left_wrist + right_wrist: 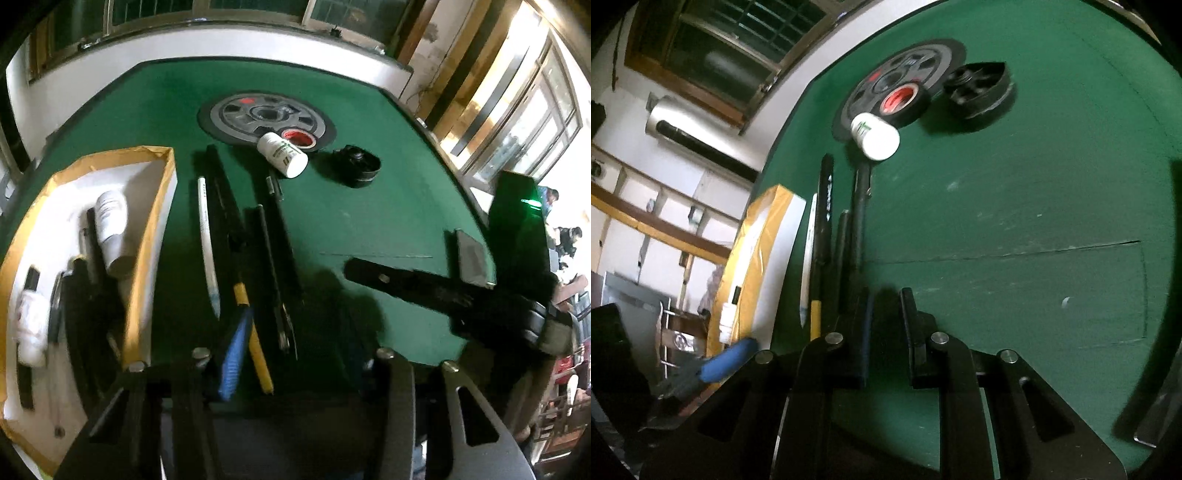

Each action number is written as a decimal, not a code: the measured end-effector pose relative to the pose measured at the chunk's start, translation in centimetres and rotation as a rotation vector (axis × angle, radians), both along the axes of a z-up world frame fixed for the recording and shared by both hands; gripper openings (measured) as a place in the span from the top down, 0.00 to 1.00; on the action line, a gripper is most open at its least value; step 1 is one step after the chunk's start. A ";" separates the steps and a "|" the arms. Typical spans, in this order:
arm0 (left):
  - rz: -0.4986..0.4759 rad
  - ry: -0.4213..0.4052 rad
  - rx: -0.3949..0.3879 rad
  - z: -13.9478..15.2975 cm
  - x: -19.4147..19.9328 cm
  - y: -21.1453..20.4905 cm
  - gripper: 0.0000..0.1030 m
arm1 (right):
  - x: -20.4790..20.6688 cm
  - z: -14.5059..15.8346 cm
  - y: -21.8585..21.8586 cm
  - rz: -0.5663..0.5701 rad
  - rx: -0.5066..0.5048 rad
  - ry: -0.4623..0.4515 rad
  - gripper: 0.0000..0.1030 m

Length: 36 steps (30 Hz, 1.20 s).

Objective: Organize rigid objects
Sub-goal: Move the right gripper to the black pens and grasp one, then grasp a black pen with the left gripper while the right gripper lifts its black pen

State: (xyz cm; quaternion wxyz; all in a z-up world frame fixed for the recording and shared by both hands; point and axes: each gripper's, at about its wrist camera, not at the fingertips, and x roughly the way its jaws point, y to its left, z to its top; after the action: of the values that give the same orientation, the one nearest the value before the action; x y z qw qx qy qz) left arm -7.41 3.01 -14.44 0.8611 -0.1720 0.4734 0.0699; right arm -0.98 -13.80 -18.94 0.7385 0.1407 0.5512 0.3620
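Note:
A row of long things lies on the green table [369, 221]: a white pen [207, 236], black sticks [225, 206], a yellow pencil [255, 339] and a metal tool [284, 325]. My left gripper [295, 325] hovers over their near ends with its jaws apart; its blue pad [232, 362] is beside the pencil and nothing looks pinched. My right gripper [886, 306] stands just right of the row, its jaws a narrow gap apart with nothing between them. A white bottle [282, 153] lies on its side further off, against a red-cored tape roll [299, 138].
A white box with yellow taped edges [147, 236] at the left holds another white bottle [110, 225], pens and small items. A grey weight plate [258, 114] and a black round piece [358, 166] sit at the back. The table's edge curves close on the right.

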 end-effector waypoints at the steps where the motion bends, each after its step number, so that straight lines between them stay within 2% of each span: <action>1: -0.002 0.015 -0.006 -0.4 0.5 0.1 0.68 | 0.1 0.0 -0.3 -0.006 0.000 0.000 0.86; 8: 0.015 0.121 0.048 -3.5 3.4 0.4 0.77 | 0.0 -0.3 -1.0 -0.019 0.002 0.010 0.86; 12: 0.026 0.104 0.096 -3.5 3.7 0.3 0.88 | 0.0 -0.4 -0.7 -0.009 0.009 0.006 0.86; 15: 0.021 0.100 0.112 -3.6 3.4 0.3 0.93 | 0.0 -0.3 -0.6 0.001 0.010 0.003 0.86; 17: 0.026 0.095 0.087 -3.6 3.2 0.4 0.94 | 0.0 -0.3 -0.4 0.001 0.005 -0.001 0.86; 24: 0.055 0.064 -0.123 -3.8 0.8 2.1 0.94 | 0.4 -0.4 0.7 0.010 -0.008 0.004 0.86; 31: 0.097 -0.001 -0.181 -2.0 -1.6 3.5 0.94 | 1.2 0.1 2.8 0.035 -0.024 -0.005 0.86; 32: 0.100 -0.009 -0.185 -1.8 -1.8 3.6 0.94 | 1.2 0.3 3.3 0.044 -0.028 -0.011 0.84; 35: 0.107 -0.026 -0.190 -1.1 -2.5 4.1 0.94 | 1.4 0.8 4.5 0.063 -0.050 -0.038 0.62; 36: 0.109 -0.030 -0.192 -1.0 -2.6 4.3 0.94 | 1.4 0.9 5.0 0.070 -0.061 -0.044 0.61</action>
State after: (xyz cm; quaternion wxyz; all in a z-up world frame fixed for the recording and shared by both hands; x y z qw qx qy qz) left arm -9.97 7.28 -15.39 0.8427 -0.2801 0.4547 0.0685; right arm 0.44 -8.84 -18.07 0.7412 0.0908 0.5501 0.3739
